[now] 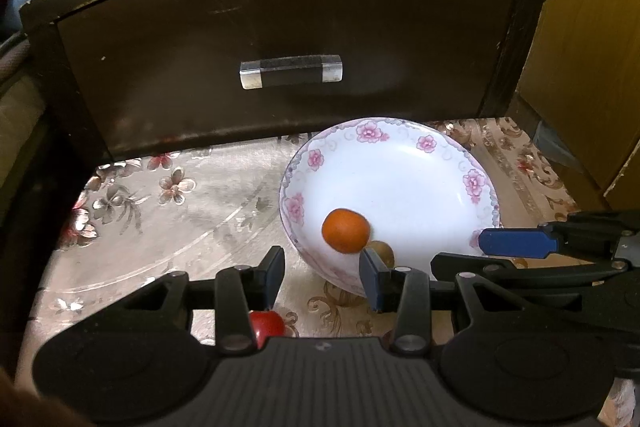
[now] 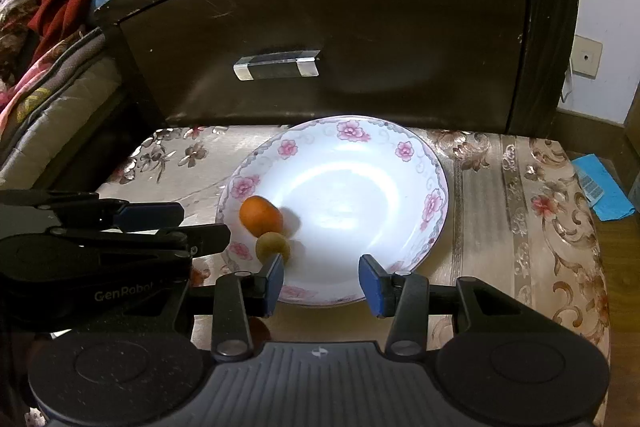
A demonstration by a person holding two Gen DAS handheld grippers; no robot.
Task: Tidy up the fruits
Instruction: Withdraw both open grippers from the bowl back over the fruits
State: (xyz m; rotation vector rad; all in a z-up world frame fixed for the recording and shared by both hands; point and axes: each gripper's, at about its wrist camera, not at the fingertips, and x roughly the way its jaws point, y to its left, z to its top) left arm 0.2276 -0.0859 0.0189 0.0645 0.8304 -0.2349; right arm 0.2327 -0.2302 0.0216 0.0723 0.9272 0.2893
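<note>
A white plate with pink flowers (image 1: 420,163) (image 2: 360,163) sits on the cloth-covered table. An orange fruit (image 1: 346,230) (image 2: 261,214) lies in the plate's near left part. A small brown-green fruit (image 1: 382,251) (image 2: 273,246) lies right beside it. A red fruit (image 1: 267,325) lies on the cloth under my left gripper. My left gripper (image 1: 323,277) is open and empty at the plate's near left rim; it also shows in the right wrist view (image 2: 176,223). My right gripper (image 2: 320,279) is open and empty over the plate's near rim; it also shows in the left wrist view (image 1: 472,251).
A dark wooden drawer front with a metal handle (image 1: 291,71) (image 2: 277,65) stands upright just behind the plate. Clothes and bedding (image 2: 60,27) lie at the left. A wooden cabinet (image 1: 592,47) stands at the right. Blue paper (image 2: 600,187) lies on the floor beyond the table's right edge.
</note>
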